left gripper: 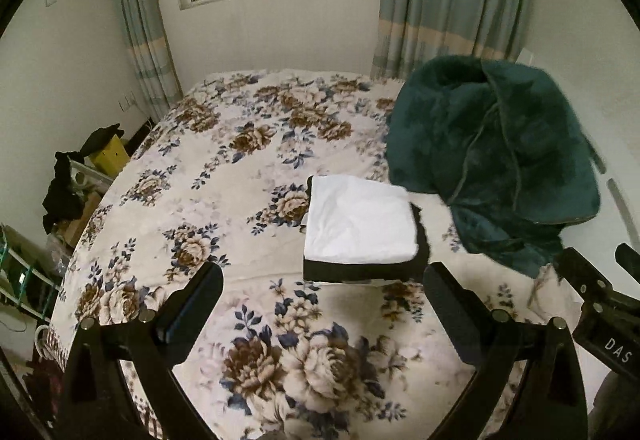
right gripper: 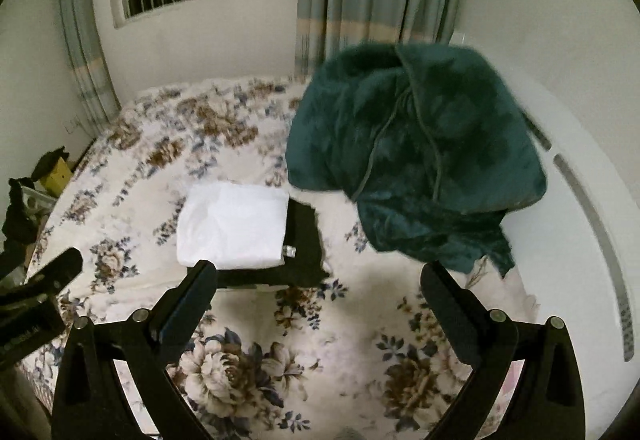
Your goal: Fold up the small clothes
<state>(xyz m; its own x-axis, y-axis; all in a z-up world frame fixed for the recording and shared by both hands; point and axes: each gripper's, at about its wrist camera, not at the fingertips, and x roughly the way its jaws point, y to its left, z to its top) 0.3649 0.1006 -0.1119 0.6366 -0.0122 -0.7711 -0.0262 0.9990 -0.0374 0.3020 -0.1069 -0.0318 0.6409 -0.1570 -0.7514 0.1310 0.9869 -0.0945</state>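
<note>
A folded white garment (left gripper: 358, 220) lies on top of a folded black garment (left gripper: 360, 272) on the floral bed (left gripper: 224, 167). The same stack shows in the right wrist view, white (right gripper: 234, 226) over black (right gripper: 304, 240). My left gripper (left gripper: 322, 304) is open and empty, hovering just in front of the stack. My right gripper (right gripper: 320, 298) is open and empty, to the right of the left one, its left finger near the stack's front edge. Part of the right gripper (left gripper: 600, 304) shows at the right of the left wrist view, and part of the left gripper (right gripper: 36, 296) at the left of the right wrist view.
A crumpled dark green fleece blanket (left gripper: 496, 163) sits on the bed right of the stack, also in the right wrist view (right gripper: 416, 159). A white headboard (right gripper: 592, 207) runs along the right. Clutter, a yellow box (left gripper: 110, 155) and dark clothes stand left of the bed.
</note>
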